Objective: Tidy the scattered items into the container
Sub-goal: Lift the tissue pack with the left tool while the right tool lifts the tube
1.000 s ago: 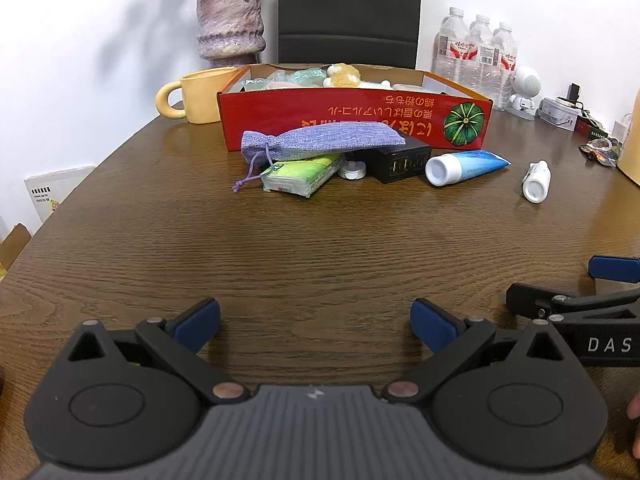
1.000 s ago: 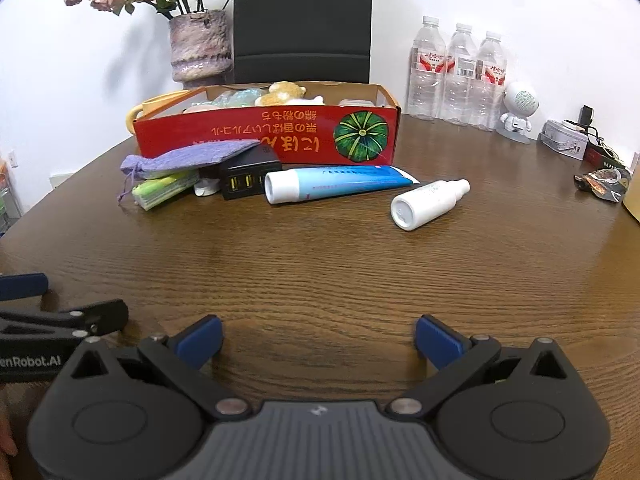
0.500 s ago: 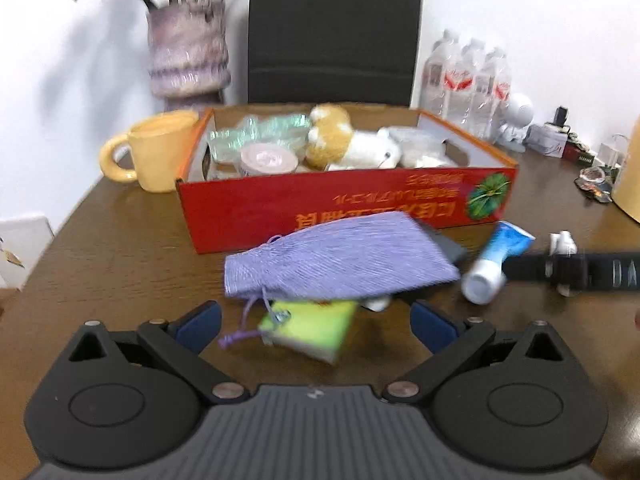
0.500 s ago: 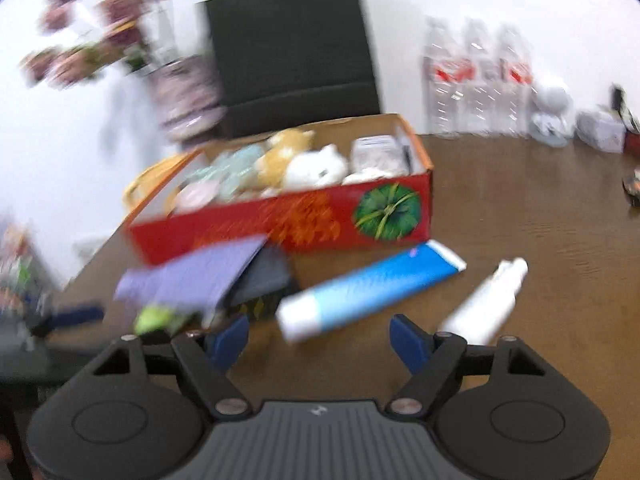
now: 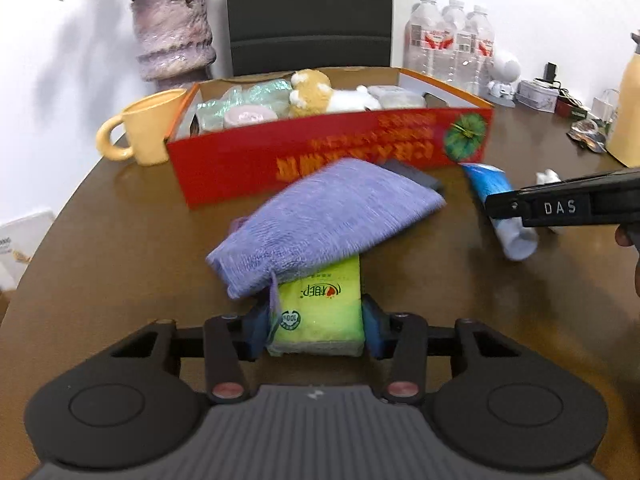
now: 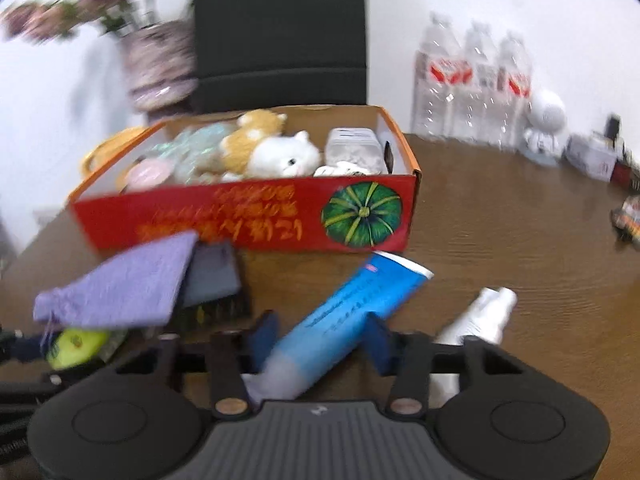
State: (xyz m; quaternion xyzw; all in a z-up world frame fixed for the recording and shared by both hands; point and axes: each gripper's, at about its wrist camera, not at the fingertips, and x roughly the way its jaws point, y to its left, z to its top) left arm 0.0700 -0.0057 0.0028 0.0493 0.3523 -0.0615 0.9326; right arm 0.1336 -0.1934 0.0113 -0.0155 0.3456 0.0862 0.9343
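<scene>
Nearest, the left claw has just been closing and now pinches a green tissue pack, soft and squashy in slick film. A purple woven pouch drapes over the pack's far end; lifting could drag it off, its drawstring snagging.

The right claw has likewise been closing, its pads pressing a smooth blue tube that lies slantwise between them and may pivot or squirt free. A white bottle lies just right on the wooden surface.

Farther off, the red cardboard box, already crowded with plush toys, leaves little room.
</scene>
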